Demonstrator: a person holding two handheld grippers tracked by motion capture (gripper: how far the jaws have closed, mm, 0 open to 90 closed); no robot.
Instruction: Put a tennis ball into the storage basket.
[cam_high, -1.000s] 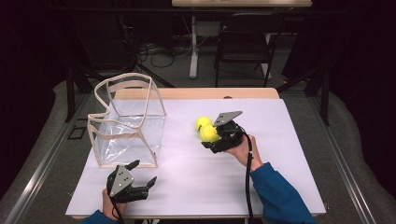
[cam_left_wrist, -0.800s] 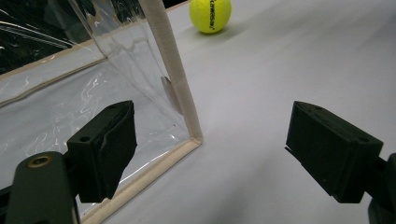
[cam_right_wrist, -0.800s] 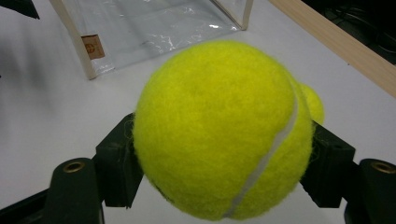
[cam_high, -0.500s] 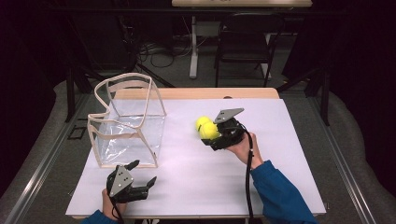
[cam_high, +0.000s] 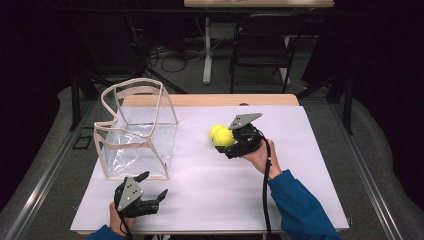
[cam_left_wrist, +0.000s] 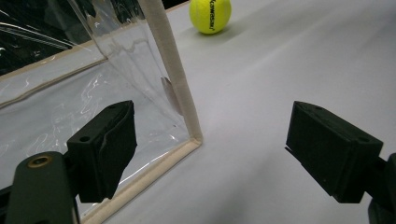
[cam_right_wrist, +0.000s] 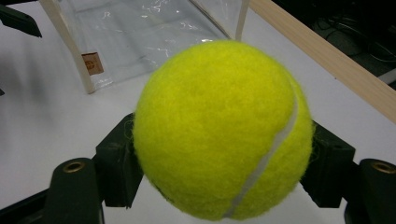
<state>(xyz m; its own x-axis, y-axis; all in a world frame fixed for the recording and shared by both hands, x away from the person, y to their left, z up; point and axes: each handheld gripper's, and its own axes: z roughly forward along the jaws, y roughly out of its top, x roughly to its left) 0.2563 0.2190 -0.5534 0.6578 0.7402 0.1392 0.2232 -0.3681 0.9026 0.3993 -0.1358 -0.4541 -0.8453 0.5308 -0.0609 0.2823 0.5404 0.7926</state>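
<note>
Right gripper (cam_right_wrist: 219, 154), black jaws around fuzzy round yellow tennis ball (cam_right_wrist: 219, 130).

Clear plastic bag (cam_high: 135, 135) w/ cream trim stands open on white table sheet (cam_high: 210, 195), just ahead of left gripper (cam_high: 152, 185) and well to the left of right gripper (cam_high: 226, 141). Loose tennis ball (cam_left_wrist: 210, 16) sits on sheet, just past right gripper's tip. Beyond table: black chair (cam_high: 260, 50), floor cables (cam_high: 165, 52).
</note>
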